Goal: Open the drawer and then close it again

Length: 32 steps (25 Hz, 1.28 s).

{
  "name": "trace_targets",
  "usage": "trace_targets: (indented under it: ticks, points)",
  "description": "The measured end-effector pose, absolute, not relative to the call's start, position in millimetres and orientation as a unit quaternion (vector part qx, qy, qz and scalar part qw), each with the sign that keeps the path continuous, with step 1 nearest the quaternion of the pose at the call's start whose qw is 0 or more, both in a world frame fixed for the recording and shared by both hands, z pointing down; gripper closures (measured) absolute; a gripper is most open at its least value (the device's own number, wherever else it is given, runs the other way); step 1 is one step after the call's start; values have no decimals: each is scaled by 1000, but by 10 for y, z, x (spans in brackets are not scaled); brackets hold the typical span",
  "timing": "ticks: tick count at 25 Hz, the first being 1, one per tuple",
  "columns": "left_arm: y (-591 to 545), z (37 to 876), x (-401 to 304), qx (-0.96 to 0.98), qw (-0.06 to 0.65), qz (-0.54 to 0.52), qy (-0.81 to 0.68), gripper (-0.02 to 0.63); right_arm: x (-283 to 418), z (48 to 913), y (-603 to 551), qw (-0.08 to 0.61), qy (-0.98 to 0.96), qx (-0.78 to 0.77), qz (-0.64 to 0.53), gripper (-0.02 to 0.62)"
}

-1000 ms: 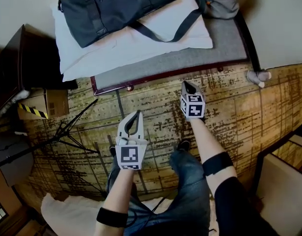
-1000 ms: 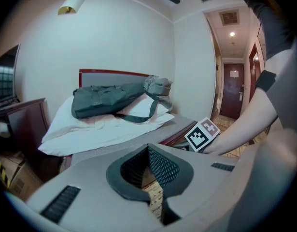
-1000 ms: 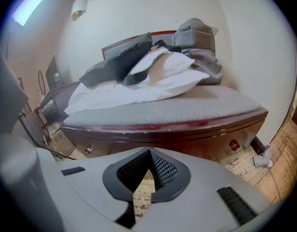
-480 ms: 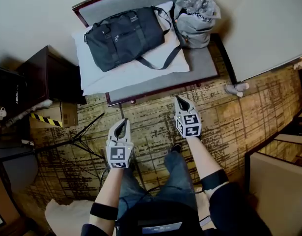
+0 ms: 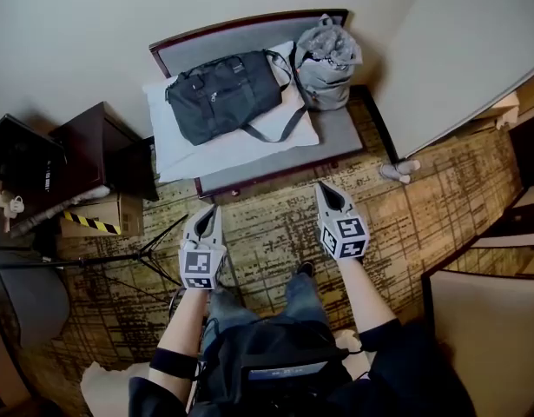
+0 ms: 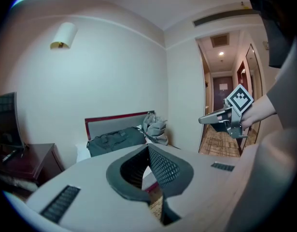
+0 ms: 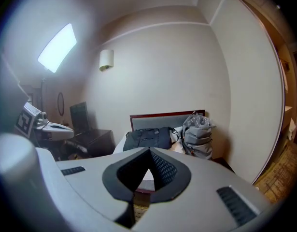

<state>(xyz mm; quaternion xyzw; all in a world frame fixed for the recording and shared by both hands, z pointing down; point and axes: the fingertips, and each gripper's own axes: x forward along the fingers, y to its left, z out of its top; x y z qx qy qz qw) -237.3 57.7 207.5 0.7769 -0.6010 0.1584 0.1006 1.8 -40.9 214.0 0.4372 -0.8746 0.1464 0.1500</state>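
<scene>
Drawer: no view is showing a drawer front or handle clearly. Best guess is that it belongs to the dark desk [image 5: 93,142], which is standing off to the left of the left tool [image 5: 207,211] and slightly ahead of it. Nothing there is showing as pulled out, but its fronts are facing away from the head camera, so I cannot tell.

Task progress (judgement): neither tool is touching any furniture. Both are hovering over the carpet [image 5: 423,207], well apart from the desk. Either the open-and-close cycle has not started or it is finished; the frames are not settling which. If it has not started, everything is left to do: reach, grip, pull, push back.

Tools:
- Left tool is showing its jaws pressed together, with nothing between them.
- Right tool [image 5: 327,196] is the same: tips meeting, empty.

Containers, going outward:
- Cardboard box [image 5: 97,215], with striped tape, is sitting on the floor left of the left tool and just beside the desk. Its contents are not visible.
- Dark duffel bag [image 5: 223,102] is lying ahead of both tools on a white pillow [image 5: 180,150] on the upholstered seat [image 5: 249,37]. It is zipped, so the inside is hidden.
- Grey backpack [image 5: 327,59] is standing upright ahead of the right tool and touching the duffel's end. It is closed and bulging.
- Tripod [image 5: 136,254] is sprawling on the floor just left of the left tool.
</scene>
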Motion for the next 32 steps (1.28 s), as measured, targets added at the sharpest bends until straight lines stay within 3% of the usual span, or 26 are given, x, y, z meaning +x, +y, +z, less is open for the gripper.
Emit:
trace_targets:
  ticks: [9,32]
  points:
    - [794,1660,-2605,782,83,153,-598,606,-1,1756,-104,120,-870,450,162,595]
    - [1007,1696,-2699,772,97,146,-612,606,35,1914,237,166,-867,441,164,595]
